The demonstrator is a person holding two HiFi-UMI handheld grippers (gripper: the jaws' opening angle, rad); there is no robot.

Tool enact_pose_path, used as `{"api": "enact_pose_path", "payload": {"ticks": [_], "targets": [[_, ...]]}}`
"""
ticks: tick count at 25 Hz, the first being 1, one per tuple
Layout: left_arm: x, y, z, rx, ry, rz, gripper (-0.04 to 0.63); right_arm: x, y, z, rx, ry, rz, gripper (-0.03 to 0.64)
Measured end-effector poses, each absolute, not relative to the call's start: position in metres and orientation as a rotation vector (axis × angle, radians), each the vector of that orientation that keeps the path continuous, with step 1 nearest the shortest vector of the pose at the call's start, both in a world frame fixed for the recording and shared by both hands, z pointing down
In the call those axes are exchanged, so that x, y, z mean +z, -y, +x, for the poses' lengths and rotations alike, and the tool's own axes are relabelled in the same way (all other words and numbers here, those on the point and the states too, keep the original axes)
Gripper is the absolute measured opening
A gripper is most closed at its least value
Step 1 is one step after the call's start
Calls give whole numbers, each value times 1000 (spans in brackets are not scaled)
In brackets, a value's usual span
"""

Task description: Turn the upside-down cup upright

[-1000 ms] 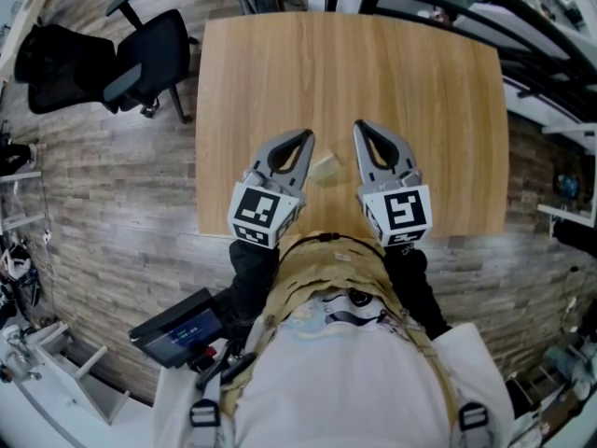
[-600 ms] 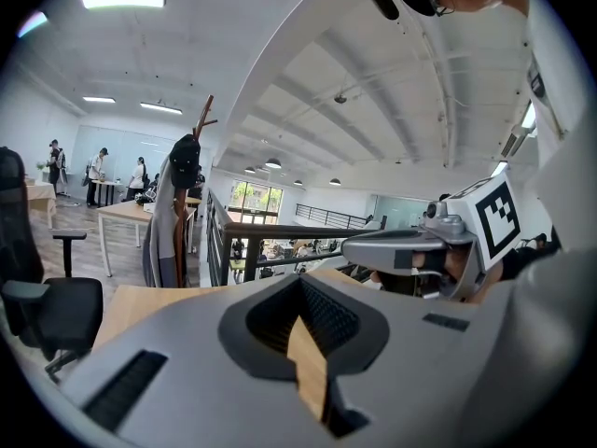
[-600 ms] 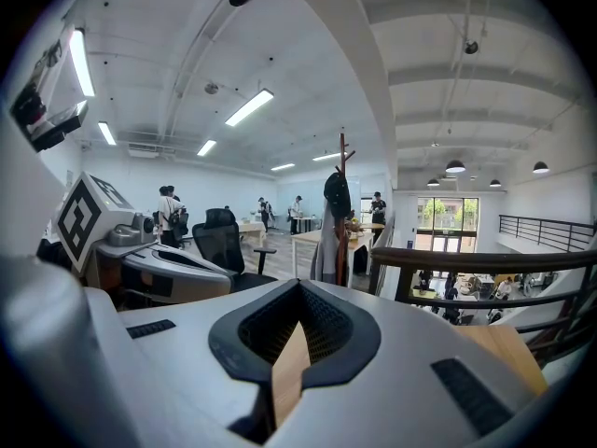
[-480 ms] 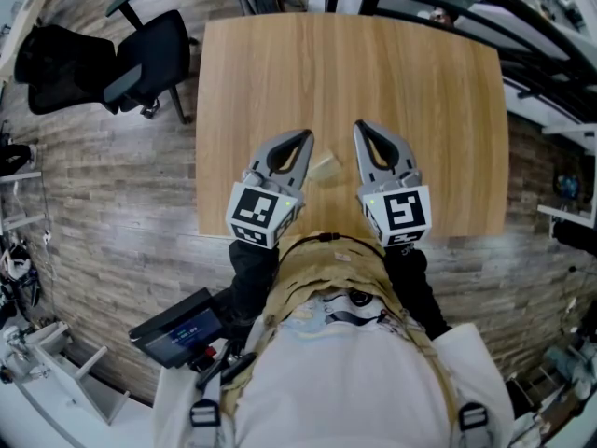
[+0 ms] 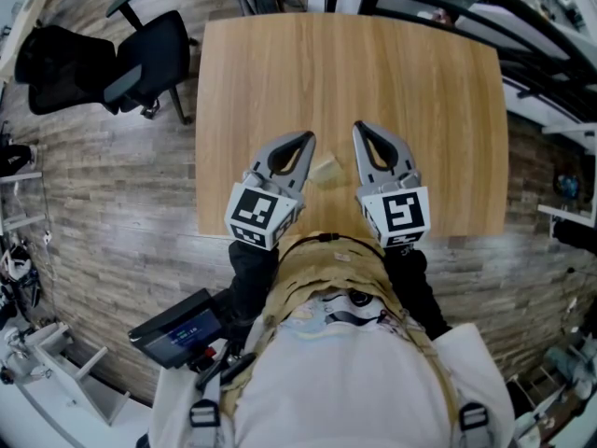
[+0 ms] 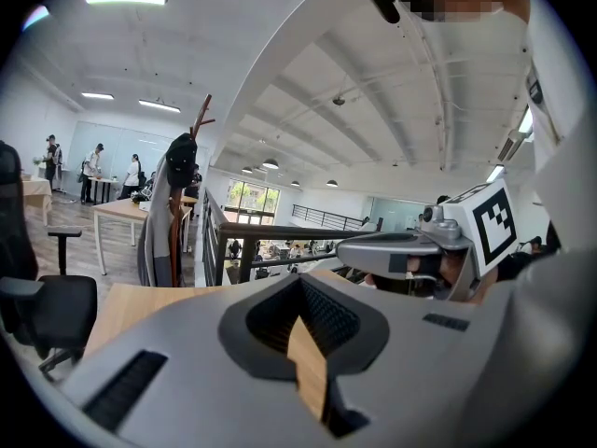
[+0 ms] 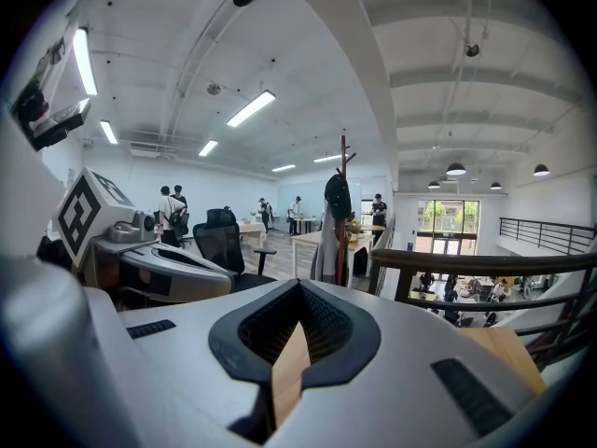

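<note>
A small pale beige cup (image 5: pixel 325 168) rests on the wooden table (image 5: pixel 373 73), close to its front edge; how it stands is too small to tell. It lies between my two grippers and touches neither. My left gripper (image 5: pixel 308 136) is just left of it, jaws closed tip to tip and empty. My right gripper (image 5: pixel 359 126) is just right of it, also shut on nothing. In the left gripper view the left gripper (image 6: pixel 298 280) shows only table wood through the jaw window; the right gripper (image 7: pixel 298 286) shows the same in its own view. Neither gripper view shows the cup.
A black office chair (image 5: pixel 140 54) stands off the table's far left corner. Railings and shelving (image 5: pixel 550 82) border the right side. A coat rack (image 6: pixel 177 203) stands beyond the table. The table's front edge (image 5: pixel 326 234) runs right under both grippers' marker cubes.
</note>
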State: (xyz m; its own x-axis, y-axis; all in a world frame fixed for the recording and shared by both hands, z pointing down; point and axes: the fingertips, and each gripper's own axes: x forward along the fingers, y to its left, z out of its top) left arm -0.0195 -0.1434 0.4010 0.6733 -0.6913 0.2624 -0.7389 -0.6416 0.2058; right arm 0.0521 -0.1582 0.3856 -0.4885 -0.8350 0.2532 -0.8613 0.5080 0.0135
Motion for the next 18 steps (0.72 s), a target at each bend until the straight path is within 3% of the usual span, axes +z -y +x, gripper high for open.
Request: {"api": "enact_pose_path", "payload": {"ticks": [18], "targets": [[400, 141, -14, 243, 1120, 2608, 1, 385, 156, 54, 144, 2525, 1429, 20]]}}
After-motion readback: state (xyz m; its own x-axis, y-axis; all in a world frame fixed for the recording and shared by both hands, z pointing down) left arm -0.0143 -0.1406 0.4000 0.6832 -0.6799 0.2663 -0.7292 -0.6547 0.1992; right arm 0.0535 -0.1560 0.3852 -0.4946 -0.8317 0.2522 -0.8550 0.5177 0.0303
